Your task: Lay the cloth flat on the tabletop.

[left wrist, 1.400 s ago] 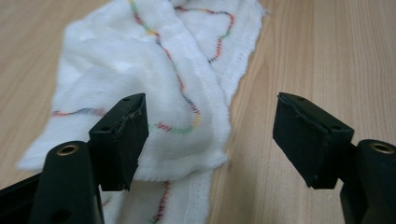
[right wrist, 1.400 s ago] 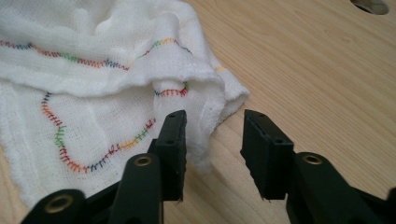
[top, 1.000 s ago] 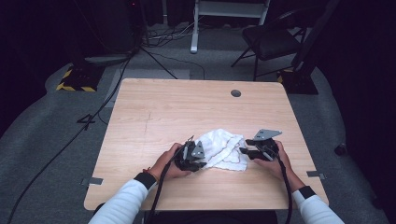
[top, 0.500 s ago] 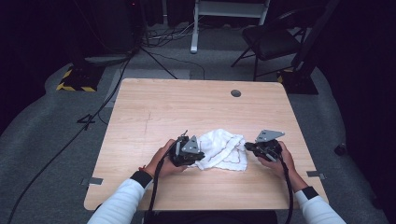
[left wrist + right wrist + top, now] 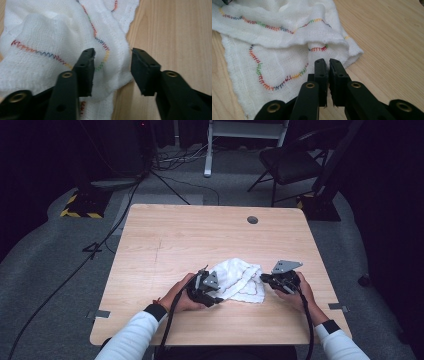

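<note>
A crumpled white cloth with rainbow stitching (image 5: 236,280) lay on the light wooden table (image 5: 200,235), between both grippers, likely for folding. The left gripper (image 5: 112,68) had just been opening, its jaws spread around a fold. The right gripper (image 5: 327,75) was pressed together, pinching nothing. The gripper views showed the stitches that the high view missed.

High view overhead facing forward-down, both gripper views close, low, sharing the white cloth (image 5: 236,279)
</note>
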`<state>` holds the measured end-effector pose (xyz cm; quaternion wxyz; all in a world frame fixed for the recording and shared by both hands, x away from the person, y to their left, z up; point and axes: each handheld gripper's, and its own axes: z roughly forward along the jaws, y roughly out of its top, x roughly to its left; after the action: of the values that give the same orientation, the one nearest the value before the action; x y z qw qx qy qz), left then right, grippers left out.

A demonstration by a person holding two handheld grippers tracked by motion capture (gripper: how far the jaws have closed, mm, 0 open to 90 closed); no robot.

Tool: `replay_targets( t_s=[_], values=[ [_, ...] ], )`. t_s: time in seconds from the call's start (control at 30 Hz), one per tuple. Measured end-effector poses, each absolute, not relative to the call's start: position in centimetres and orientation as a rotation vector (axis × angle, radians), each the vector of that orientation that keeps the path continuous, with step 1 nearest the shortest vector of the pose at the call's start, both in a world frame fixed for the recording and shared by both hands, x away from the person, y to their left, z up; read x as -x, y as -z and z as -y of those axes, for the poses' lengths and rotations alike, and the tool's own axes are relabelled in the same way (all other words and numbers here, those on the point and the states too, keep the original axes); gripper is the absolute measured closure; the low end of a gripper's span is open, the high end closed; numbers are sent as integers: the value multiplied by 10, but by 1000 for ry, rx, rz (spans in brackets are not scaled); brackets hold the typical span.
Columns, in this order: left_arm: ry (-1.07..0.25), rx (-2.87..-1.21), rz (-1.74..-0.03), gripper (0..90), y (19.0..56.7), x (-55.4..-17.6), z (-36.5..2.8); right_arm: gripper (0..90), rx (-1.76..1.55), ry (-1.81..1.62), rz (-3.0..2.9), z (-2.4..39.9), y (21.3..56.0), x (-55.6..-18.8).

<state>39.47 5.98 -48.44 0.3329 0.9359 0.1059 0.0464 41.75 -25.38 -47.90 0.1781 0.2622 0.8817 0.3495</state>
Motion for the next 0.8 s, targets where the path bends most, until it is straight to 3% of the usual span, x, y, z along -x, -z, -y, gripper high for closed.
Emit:
replay_targets(
  t_s=[0.13, 0.23, 0.4, 0.8],
  values=[
    [-152, -2443, -274, 809, 484, -398, -64, 849, -732, -977, -2497, 253, 480, -418],
    [-160, -2442, -264, 853, 483, -398, -65, 851, -741, -976, -2492, 254, 479, -417],
    [-152, -2371, -275, 862, 471, -398, -72, 856, -742, -989, -2470, 257, 476, -417],
    [-273, -2148, -357, 869, 426, -407, -103, 868, -769, -1055, -2374, 266, 453, -419]
  ],
)
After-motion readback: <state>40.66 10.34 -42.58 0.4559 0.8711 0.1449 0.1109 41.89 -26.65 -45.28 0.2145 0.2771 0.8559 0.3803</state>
